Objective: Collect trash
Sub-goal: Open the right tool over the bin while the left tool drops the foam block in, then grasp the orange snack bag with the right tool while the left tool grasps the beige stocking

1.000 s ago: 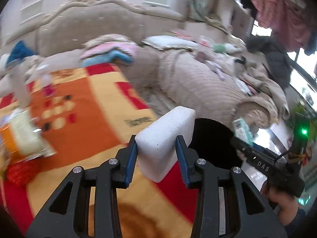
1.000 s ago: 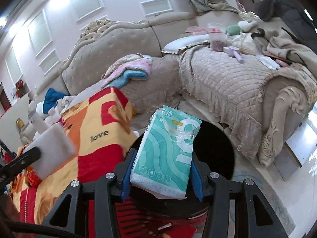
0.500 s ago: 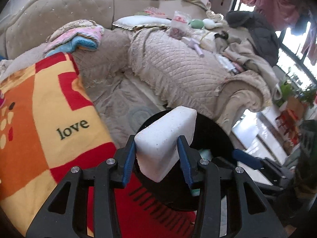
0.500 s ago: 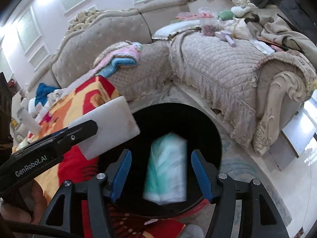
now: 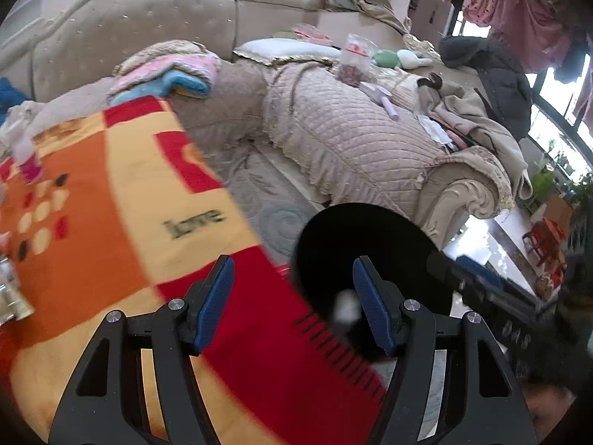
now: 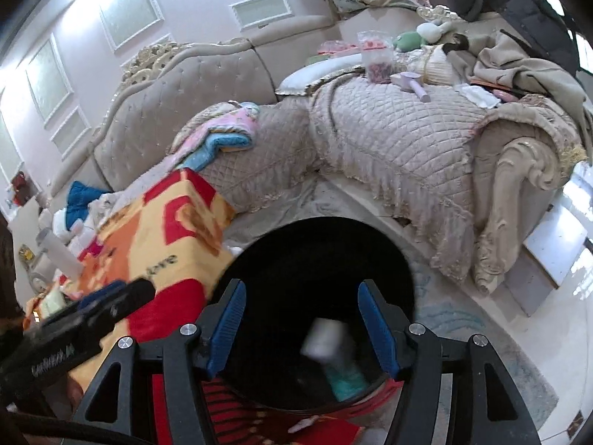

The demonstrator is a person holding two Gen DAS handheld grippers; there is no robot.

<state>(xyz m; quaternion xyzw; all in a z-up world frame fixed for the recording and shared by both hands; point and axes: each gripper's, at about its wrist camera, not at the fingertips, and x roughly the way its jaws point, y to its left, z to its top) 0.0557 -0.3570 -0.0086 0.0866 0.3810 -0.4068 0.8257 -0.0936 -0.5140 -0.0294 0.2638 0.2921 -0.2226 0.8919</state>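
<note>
A home living room: a tufted beige sofa [image 6: 229, 85] piled with clothes [image 6: 519, 63], a blanket [image 5: 111, 204], panelled walls.

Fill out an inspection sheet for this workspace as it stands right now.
Surface: orange, yellow and red blanket printed "love", beside the bin.
Job's things: black round bin; inside it a blurred white block and a teal tissue pack.
Clutter: bottles at the blanket's far end; folded pink and blue cloth, snack bag and clothes on the sofa.
Grippers: left tongs opening, nothing between them; right tongs open and empty above the bin.
Cables: nothing seen.
Surroundings: panelled wall, pale tiled floor, grey rug.
</note>
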